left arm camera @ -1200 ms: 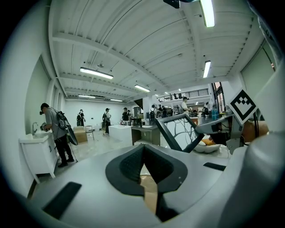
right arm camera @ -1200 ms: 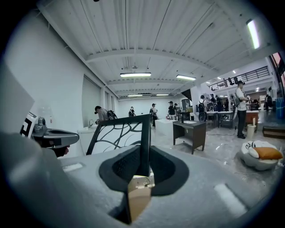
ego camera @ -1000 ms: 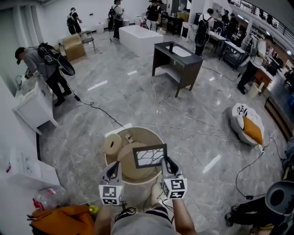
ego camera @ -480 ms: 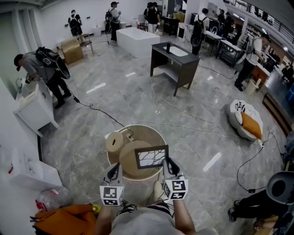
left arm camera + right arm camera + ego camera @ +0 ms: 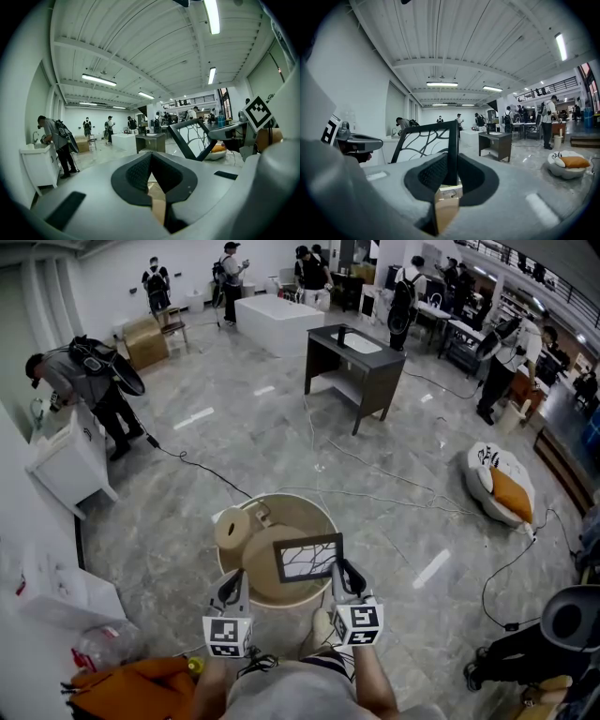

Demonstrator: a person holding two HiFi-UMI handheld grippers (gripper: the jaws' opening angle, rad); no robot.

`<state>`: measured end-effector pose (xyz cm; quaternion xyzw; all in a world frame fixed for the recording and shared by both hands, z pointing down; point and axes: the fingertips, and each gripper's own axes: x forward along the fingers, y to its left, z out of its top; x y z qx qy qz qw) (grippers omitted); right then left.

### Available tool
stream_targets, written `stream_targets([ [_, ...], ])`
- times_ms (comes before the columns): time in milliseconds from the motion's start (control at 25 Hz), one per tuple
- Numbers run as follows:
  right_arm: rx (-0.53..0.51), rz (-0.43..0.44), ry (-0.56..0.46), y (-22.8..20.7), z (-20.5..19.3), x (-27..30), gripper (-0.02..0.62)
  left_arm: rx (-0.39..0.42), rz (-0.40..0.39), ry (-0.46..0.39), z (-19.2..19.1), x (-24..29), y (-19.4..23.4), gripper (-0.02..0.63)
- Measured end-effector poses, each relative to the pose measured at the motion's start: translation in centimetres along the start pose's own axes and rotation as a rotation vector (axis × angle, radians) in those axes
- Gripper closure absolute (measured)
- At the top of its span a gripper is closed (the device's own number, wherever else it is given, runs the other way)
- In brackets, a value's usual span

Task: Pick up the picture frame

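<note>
The black picture frame point(image 5: 307, 558) with a white branch-pattern picture hangs upright over the round beige table point(image 5: 314, 517). My right gripper point(image 5: 339, 570) is shut on its right edge. In the right gripper view the frame's dark edge point(image 5: 452, 150) stands clamped between the pads of the right gripper point(image 5: 451, 176). My left gripper point(image 5: 234, 585) hovers left of the frame, apart from it. In the left gripper view the left gripper point(image 5: 151, 180) has its pads meeting with nothing between them, and the frame point(image 5: 194, 138) shows off to the right.
A paper roll point(image 5: 232, 529) and a round board lie on the table. Cables cross the marble floor. A dark desk point(image 5: 356, 367) stands ahead, a white cabinet point(image 5: 70, 460) with a person at the left, a cushion bed point(image 5: 506, 488) at the right, an orange bag point(image 5: 122, 690) near my feet.
Hardly anything: the frame stays in the right gripper over the round table, the left gripper stays beside it, and the room has slid slightly in the view.
</note>
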<state>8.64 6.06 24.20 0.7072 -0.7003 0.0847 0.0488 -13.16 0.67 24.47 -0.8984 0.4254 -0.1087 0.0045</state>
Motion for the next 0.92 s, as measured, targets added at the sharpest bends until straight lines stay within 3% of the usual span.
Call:
stream_targets([
  [920, 0.0, -0.014, 0.007, -0.56, -0.3, -0.1, 0.529, -0.007, -0.02, 0.007, -0.1, 0.61, -0.5, 0.588],
])
